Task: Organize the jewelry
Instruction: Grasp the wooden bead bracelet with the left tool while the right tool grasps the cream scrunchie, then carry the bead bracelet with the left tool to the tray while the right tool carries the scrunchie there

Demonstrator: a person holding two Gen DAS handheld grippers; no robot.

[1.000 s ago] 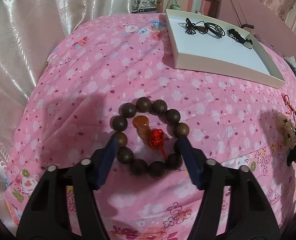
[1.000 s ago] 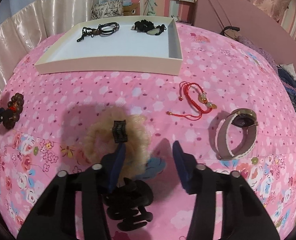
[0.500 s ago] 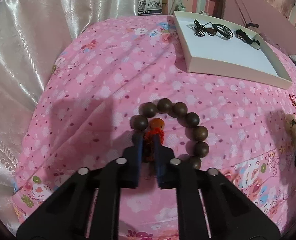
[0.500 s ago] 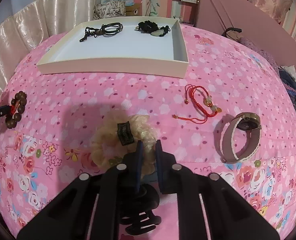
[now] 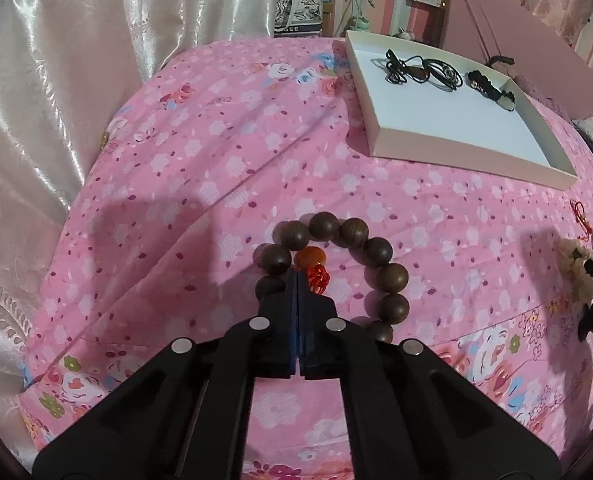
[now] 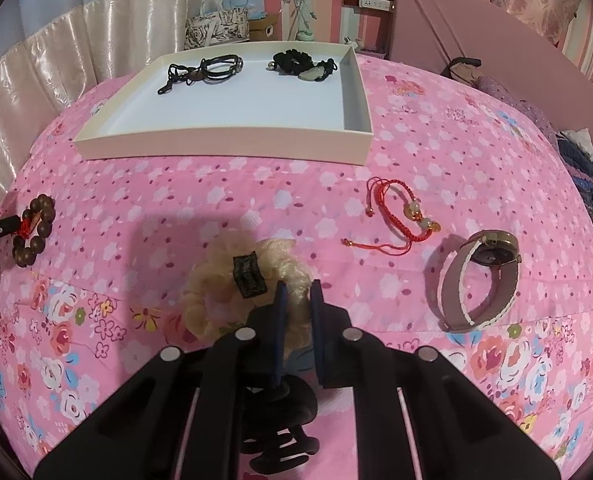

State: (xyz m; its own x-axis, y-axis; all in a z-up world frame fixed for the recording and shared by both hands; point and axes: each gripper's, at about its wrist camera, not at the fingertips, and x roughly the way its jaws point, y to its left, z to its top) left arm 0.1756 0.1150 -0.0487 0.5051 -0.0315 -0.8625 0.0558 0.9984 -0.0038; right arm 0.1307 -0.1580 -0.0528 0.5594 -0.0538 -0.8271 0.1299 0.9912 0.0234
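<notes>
A bracelet of large dark wooden beads (image 5: 376,252) with an orange bead and a red knot lies on the pink flowered bedspread. My left gripper (image 5: 298,280) is shut on its cord, just left of the red knot; the right wrist view shows the same bracelet (image 6: 32,232) at far left. My right gripper (image 6: 298,294) is shut on the edge of a cream scrunchie (image 6: 224,280), with fabric bunched between the pads. A black hair claw (image 6: 280,420) lies under the right gripper's fingers. The white tray (image 6: 224,144) holds two black cord pieces.
A red string bracelet (image 6: 400,216) and a watch with a pale strap (image 6: 480,284) lie on the bedspread to the right of the scrunchie. Satin curtains hang along the left side. A pink headboard stands behind the tray (image 5: 456,148).
Both grippers went from open to shut: the left closed on the bead bracelet by its red knot, the right closed on the scrunchie. Neither hand shifted noticeably.
</notes>
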